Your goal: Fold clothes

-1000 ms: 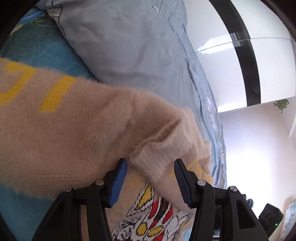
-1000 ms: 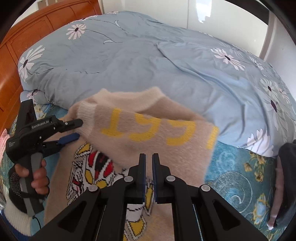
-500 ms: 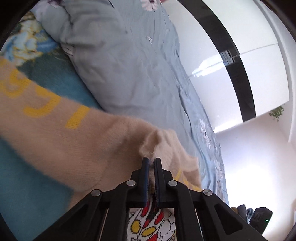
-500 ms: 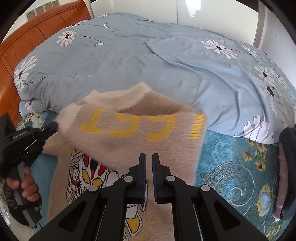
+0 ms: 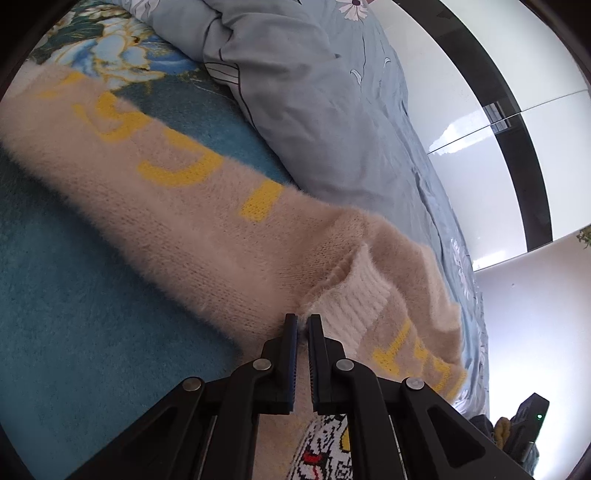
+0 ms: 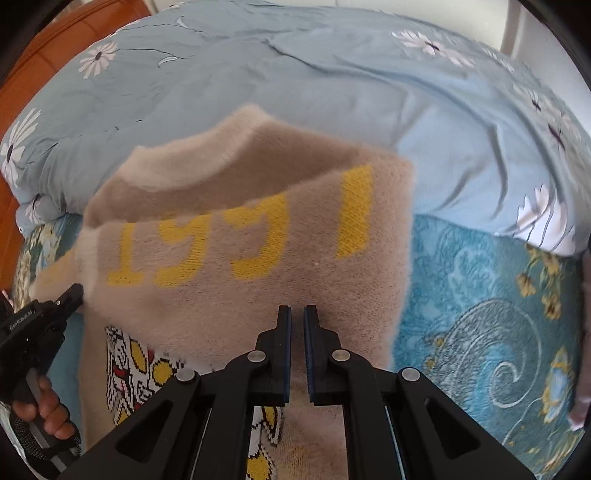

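Note:
A fuzzy beige sweater (image 6: 258, 306) with yellow lettering and a cartoon picture (image 6: 125, 369) on its front lies on the bed. One sleeve (image 5: 184, 206) is laid across its chest. My left gripper (image 5: 302, 321) is shut on that sleeve's edge beside the white ribbed cuff (image 5: 354, 295). In the right wrist view the left gripper (image 6: 70, 295) sits at the sweater's left side, with a hand (image 6: 48, 406) on its handle. My right gripper (image 6: 297, 314) hovers low over the folded sleeve, shut, with no fabric seen pinched.
The sweater rests on a teal patterned bedspread (image 6: 480, 332). A bunched light-blue duvet with white flowers (image 6: 295, 74) lies just behind it. A wooden headboard (image 6: 92, 29) stands at the back left, and white glossy panels (image 5: 517, 147) beyond the bed.
The left jaws closed on the sleeve by the cuff and drew it sideways over the sweater. The right gripper sank closer to the sweater, staying shut.

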Demonstrator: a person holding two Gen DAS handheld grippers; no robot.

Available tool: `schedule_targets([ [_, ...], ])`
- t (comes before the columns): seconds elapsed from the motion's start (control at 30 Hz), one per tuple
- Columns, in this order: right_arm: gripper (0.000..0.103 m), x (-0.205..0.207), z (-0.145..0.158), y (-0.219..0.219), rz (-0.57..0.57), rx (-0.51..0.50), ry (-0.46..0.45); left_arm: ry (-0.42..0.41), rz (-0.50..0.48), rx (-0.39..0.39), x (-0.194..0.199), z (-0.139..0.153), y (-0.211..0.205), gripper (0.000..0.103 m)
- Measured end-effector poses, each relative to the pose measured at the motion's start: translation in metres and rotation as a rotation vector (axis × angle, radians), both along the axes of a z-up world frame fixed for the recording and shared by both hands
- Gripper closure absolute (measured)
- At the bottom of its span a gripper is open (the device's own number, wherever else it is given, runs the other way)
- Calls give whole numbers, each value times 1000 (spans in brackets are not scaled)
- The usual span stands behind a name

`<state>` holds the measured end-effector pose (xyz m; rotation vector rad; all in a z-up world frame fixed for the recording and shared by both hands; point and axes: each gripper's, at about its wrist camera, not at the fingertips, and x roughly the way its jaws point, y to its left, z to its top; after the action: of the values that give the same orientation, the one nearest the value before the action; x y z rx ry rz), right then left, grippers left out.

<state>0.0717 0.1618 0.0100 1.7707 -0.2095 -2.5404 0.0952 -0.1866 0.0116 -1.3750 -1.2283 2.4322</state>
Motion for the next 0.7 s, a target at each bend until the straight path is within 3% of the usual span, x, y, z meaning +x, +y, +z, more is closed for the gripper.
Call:
schedule_targets([
  [0.3, 97, -8, -8, 0, -6, -7, -23, 28, 16, 42, 12, 24, -29, 93],
  [0.37, 97, -7, -6, 0, -11, -7, -22, 42, 64, 45, 22, 33, -49, 81],
  [0.43, 96, -6, -2, -2, -14, -6, -13, 44, 141, 51, 34, 39, -74, 52],
  [0.5, 86, -4, 3, -4, -15, -5, 2, 13, 245, 35, 49, 38, -107, 44],
  [0.57, 56, -1, 10, -8, -8, 5, 30, -20, 319, 39, 61, 29, -137, 43],
  [0.63, 49, 2, 15, -13, 12, 5, 49, -57, 382, 58, 63, 16, -156, 43],
  [0.7, 49, 5, 21, -17, 31, 6, 69, -71, 435, 77, 71, 6, -177, 43],
])
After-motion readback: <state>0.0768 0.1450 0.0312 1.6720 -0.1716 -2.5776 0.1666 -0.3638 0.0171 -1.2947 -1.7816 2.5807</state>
